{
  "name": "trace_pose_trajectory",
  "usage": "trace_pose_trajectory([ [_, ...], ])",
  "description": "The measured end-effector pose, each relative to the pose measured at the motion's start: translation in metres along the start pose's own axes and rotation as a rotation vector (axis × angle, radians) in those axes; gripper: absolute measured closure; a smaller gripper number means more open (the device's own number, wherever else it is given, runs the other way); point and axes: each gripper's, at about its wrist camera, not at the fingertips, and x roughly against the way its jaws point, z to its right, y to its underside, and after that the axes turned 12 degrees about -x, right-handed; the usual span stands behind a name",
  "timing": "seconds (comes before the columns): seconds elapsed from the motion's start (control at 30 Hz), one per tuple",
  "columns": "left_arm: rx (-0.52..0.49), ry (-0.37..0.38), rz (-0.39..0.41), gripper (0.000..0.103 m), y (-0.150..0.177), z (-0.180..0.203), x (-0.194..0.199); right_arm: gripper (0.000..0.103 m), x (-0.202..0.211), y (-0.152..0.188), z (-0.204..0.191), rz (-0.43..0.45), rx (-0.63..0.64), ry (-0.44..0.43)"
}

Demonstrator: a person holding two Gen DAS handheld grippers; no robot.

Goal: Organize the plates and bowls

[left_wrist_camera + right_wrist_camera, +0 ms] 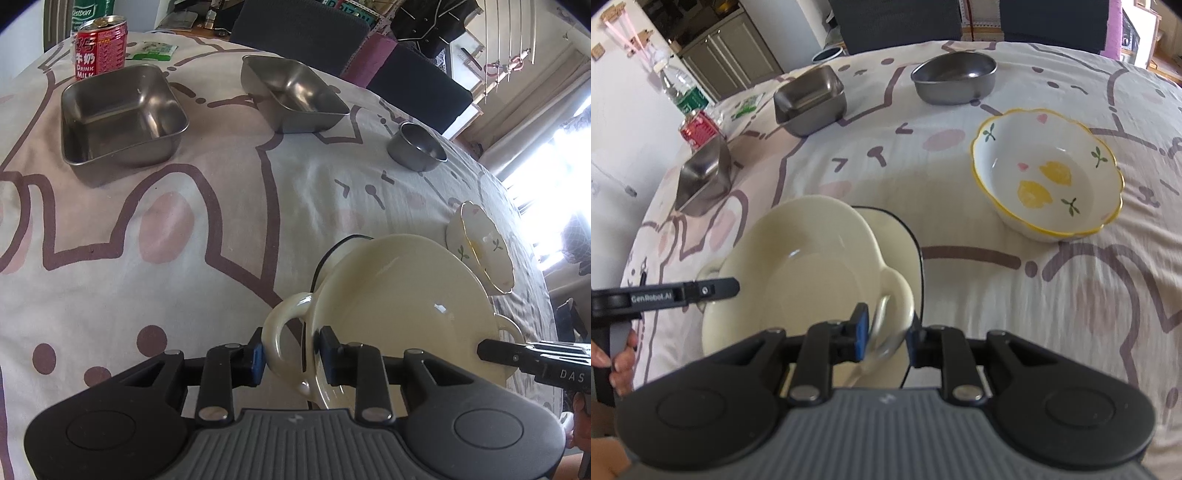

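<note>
I hold a glossy cream ceramic dish with loop handles (399, 306) by both of its ears. My left gripper (291, 356) is closed on one loop handle, its blue-padded fingers (258, 360) pinching the ear from either side. My right gripper (886, 338) grips the opposite handle the same way, one blue pad inside the loop and the other outside it.

The dish is tilted and sits over a second cream plate with a dark rim (905, 243), which lies on the cartoon-printed pink and white tablecloth (184, 258). I cannot tell whether the two are touching.

Just beyond the dish on my right stands a white scalloped bowl with a yellow rim and lemon pattern (1047, 173), upright and apart from it. Further out on the cloth are two square stainless steel trays (123, 120) (293, 94), side by side but not touching, and a small round stainless steel bowl (417, 147) to their right.

At the far edge of the table stand a red milk drink can (100, 48) and a green-and-white packet (151, 51) just beside it. Dark chair backs (299, 31) stand behind the table.
</note>
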Motion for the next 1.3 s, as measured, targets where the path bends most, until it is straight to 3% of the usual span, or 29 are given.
trace_pose_trajectory([
  [0.67, -0.09, -0.018, -0.014, 0.072, -0.004, 0.011, 0.002, 0.074, -0.015, -0.004, 0.006, -0.054, 0.005, 0.019],
  [0.9, -0.103, -0.021, -0.015, 0.069, -0.004, 0.011, 0.002, 0.073, -0.017, -0.003, 0.014, -0.071, -0.015, -0.02],
  [1.2, -0.122, -0.046, -0.03, 0.061, -0.004, 0.014, 0.003, 0.058, -0.017, 0.0, 0.022, -0.06, 0.011, -0.02],
  [1.3, -0.128, -0.062, -0.038, 0.053, -0.004, 0.012, 0.002, 0.05, -0.016, 0.0, 0.025, -0.061, 0.003, -0.019],
])
